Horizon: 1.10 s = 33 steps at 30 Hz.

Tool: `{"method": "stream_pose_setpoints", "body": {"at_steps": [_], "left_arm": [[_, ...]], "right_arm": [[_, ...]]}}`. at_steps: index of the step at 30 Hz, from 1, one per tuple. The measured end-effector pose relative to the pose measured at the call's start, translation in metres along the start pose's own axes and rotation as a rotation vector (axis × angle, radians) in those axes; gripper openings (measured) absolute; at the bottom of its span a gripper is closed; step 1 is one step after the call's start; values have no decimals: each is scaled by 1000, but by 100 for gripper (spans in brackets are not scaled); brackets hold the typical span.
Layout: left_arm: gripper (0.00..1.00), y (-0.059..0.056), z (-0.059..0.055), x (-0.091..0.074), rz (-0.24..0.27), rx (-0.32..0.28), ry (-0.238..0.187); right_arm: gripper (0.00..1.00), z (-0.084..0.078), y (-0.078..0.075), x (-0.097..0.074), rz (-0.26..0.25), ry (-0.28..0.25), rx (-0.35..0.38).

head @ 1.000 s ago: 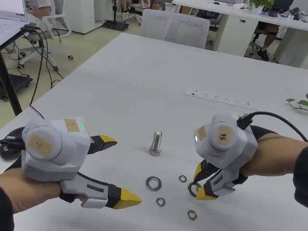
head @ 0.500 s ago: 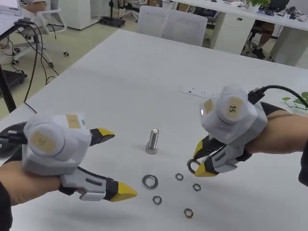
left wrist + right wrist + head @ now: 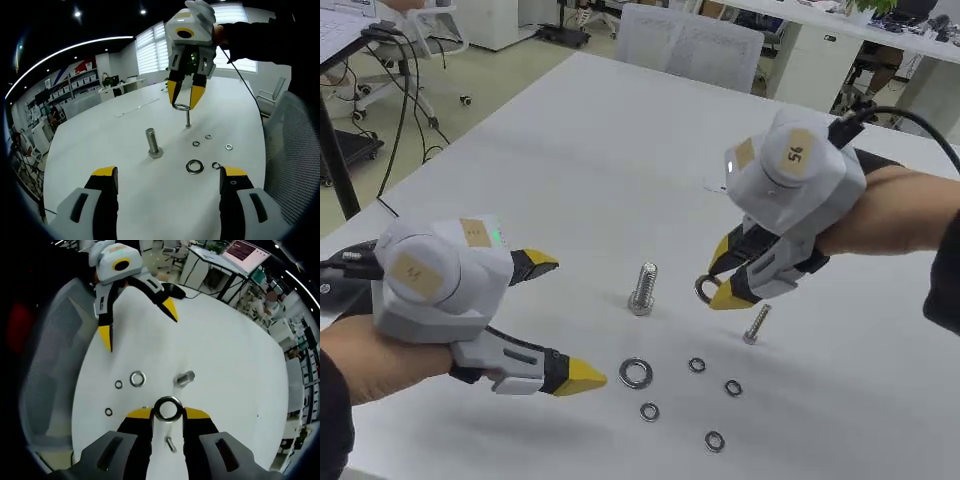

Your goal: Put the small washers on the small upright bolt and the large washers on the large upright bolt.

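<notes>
The right gripper (image 3: 713,287) pinches 1 large washer (image 3: 156,410) near the small bolt (image 3: 756,325), while the left gripper (image 3: 568,320) hangs spread.

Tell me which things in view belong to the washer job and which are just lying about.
Belong to the job:
large upright bolt
small upright bolt
washer gripped in the right gripper
large loose washer on the table
four small washers near it

Just lying about:
mesh chair
white cabinet beyond it
</notes>
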<state>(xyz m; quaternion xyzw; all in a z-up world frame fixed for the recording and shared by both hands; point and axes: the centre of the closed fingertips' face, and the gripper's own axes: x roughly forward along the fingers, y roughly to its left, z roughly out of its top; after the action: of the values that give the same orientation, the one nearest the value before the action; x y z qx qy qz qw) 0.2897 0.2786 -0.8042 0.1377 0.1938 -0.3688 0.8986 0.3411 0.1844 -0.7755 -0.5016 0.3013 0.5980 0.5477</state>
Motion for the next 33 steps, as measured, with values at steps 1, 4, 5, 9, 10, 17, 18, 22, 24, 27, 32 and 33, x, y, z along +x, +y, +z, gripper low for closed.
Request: {"method": "stream_pose_setpoints", "body": {"at_steps": [1,4,5,9,10,17,18,22,24,27,32,33], "left_arm": [[83,1,0,0,4,-4,-3],[83,4,-1,-1,12,-10,-5],[83,5,-2,-1,14,-12,-4],[83,8,-4,-1,23,-18,-6],[83,10,-5,-2,27,-20,-6],[82,14,-7,-1,38,-29,-8],[82,14,-7,-1,38,-29,-8],[82,14,-6,0,41,-28,-11],[82,14,-6,-1,41,-28,-12],[81,14,-6,-1,40,-27,-13],[81,12,-6,0,36,-21,-9],[81,12,-5,0,37,-21,-9]], "right_arm": [[23,4,-3,1,1,-2,-8],[23,13,-17,5,4,-6,-23],[23,16,-17,4,6,-8,-26],[23,27,-24,7,10,-16,-38],[23,29,-26,8,13,-18,-41],[23,37,-35,19,35,-7,-62],[23,37,-36,21,37,-4,-63],[23,39,-34,25,57,8,-71],[23,40,-33,27,66,13,-73],[23,40,-35,32,79,19,-71],[23,36,-34,37,100,40,-67],[23,35,-34,39,105,43,-66]]}}
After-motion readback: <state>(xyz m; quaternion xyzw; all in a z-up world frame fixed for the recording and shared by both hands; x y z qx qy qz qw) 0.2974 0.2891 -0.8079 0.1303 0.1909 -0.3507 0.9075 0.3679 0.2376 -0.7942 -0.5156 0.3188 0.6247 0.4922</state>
